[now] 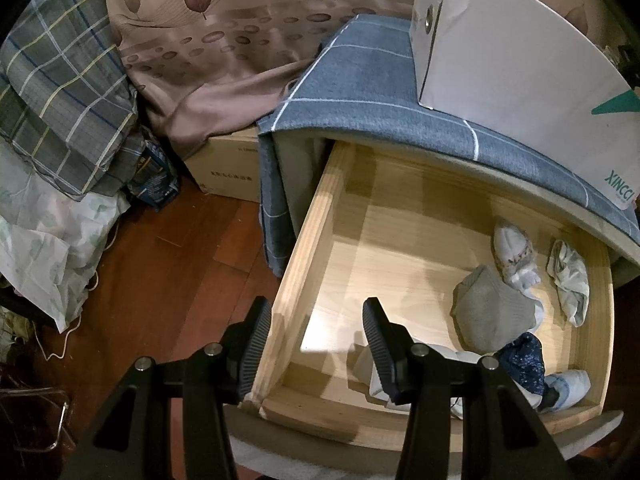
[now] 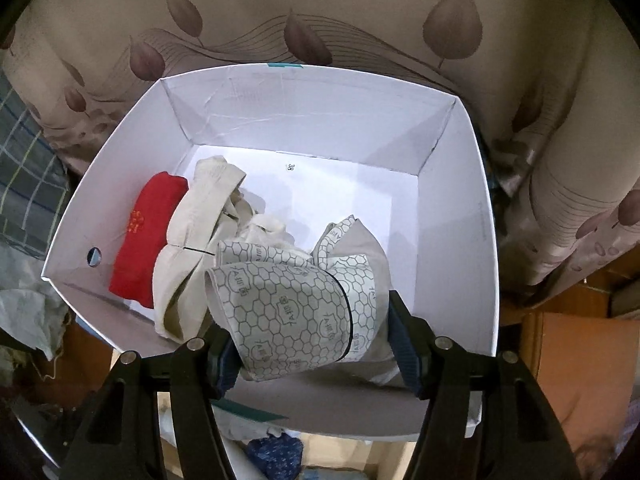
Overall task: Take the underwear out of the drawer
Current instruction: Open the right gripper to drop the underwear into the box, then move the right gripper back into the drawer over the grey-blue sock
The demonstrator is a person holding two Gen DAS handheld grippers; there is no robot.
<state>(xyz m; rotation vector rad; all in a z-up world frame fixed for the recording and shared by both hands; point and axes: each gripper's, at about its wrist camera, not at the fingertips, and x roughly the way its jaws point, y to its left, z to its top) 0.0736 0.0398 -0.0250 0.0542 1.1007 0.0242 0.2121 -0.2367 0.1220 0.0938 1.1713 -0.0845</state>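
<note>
Beige curtain fabric printed with brown leaves (image 1: 224, 40) hangs behind everything, and a dark wood floor (image 1: 160, 264) lies below it. At the far left of the left wrist view a checked blanket (image 1: 60, 92) sits heaped on pale bedding, with a cardboard carton (image 1: 226, 164) beside it under the curtain's hem. Next comes a cabinet draped in blue-grey checked cloth (image 1: 360, 76), its pale wooden drawer (image 1: 316, 224) pulled out. The left gripper (image 1: 316, 344) hangs over the drawer's near left corner, jaws parted and empty, one finger outside the drawer's side wall and the other inside. Toward the drawer's right lie a grey garment (image 1: 492, 308), a white patterned piece (image 1: 512, 256), a pale crumpled piece (image 1: 570, 280) and a dark blue floral piece (image 1: 524, 360). On the cabinet top stands a white box (image 1: 520, 72). The right wrist view looks down into that box: at its left lies red underwear (image 2: 144, 236), then cream underwear (image 2: 196, 240), then underwear with a honeycomb print (image 2: 288, 300), which sits between the fingers of the right gripper (image 2: 312, 356); whether the pads press on it I cannot tell.
</note>
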